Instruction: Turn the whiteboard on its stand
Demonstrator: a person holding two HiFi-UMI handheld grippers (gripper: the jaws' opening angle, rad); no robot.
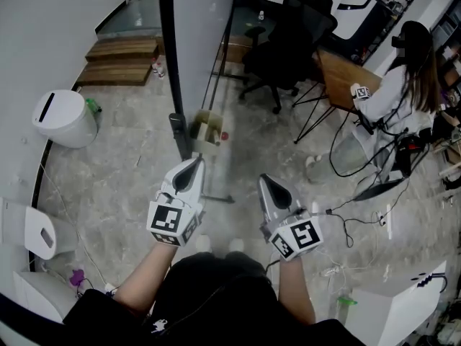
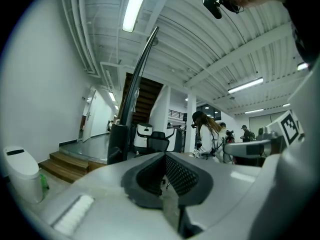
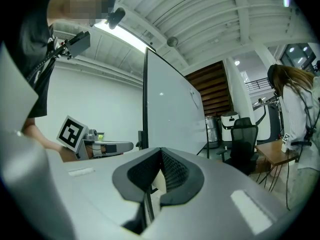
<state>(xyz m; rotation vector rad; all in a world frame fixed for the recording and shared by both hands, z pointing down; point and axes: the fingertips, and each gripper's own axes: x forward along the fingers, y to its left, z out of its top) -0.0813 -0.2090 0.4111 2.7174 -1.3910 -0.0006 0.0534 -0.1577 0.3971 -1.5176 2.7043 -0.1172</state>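
Whiteboard (image 1: 205, 63) stands on the floor straight ahead, edge-on to me. Its dark frame post is just beyond the left gripper (image 1: 193, 163). The right gripper (image 1: 268, 181) is off to the side, facing the white face and apart from it. Both point level at the board.

Fingers: left clenched, nothing between them. Right also looks clenched and empty; only background shows through the gap. No contact with the board that I can see.

Step, my guess: approach, turn not started.

Risks from here:
- With the fingers clenched I can only nudge. Tips could skid off the narrow post and the board barely moves. They need to open first to take the frame.
- Pushing one edge hard may roll or tip the whole stand instead of turning the board.
- The swinging far edge may hit the chair (image 1: 288, 34) close behind it.
- The stand foot (image 1: 216, 197) lies between the grippers, near my legs, and could catch me as it comes round.
- Cables (image 1: 360, 193) on the floor to the right could snag if the stand drifts that way.
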